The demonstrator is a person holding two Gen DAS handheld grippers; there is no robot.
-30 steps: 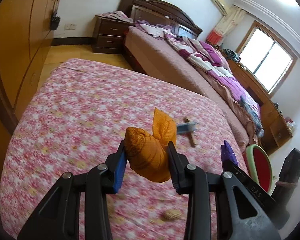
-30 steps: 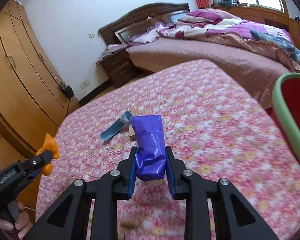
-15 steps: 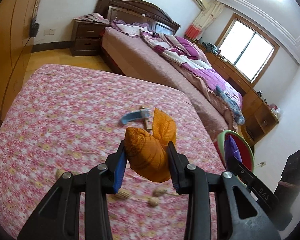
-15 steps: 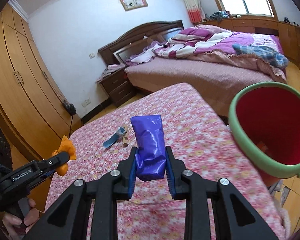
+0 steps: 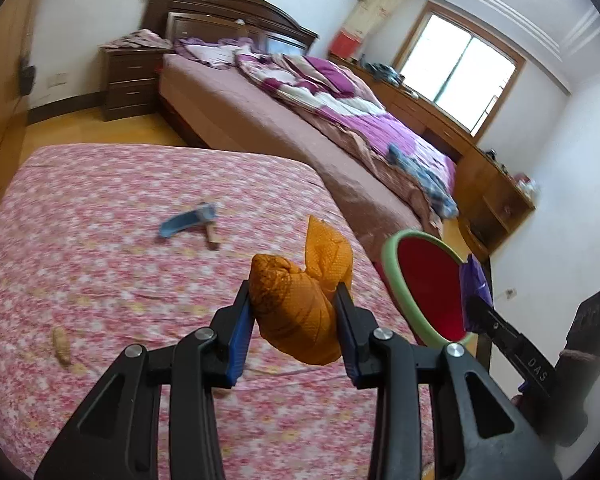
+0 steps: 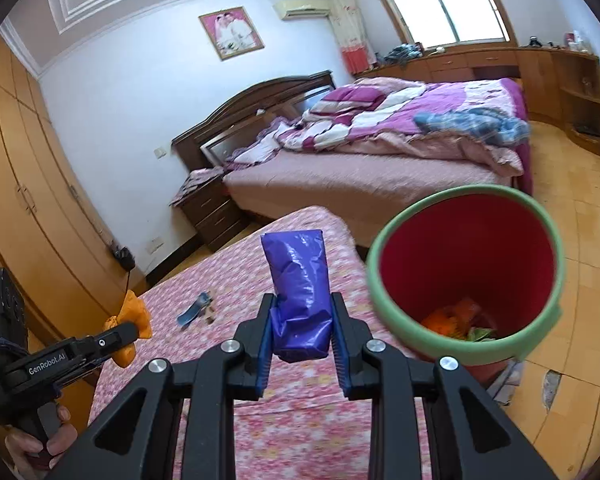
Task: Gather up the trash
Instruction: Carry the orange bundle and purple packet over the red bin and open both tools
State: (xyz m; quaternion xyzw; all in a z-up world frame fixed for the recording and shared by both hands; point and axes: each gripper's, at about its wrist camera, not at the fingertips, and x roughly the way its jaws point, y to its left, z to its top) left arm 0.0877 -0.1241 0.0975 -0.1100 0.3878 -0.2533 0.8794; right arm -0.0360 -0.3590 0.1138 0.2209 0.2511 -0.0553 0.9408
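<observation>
The orange cloth wad (image 5: 296,316) is pinched mid-bundle by the left gripper (image 5: 294,320); it looks soft, light and squashy. The crinkly purple wrapper (image 6: 302,304) is clamped low by the right gripper (image 6: 302,328); probably slippery, so a firm hold is wanted until the red bin (image 6: 384,280).

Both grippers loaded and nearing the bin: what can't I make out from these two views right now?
- Bin contents, right wrist view: only orange and green scraps show; its wall hides the rest.
- Bin base: cut off by the floral bedspread and right gripper.
- Small items by the blue wrapper, left wrist view: blurred.
</observation>
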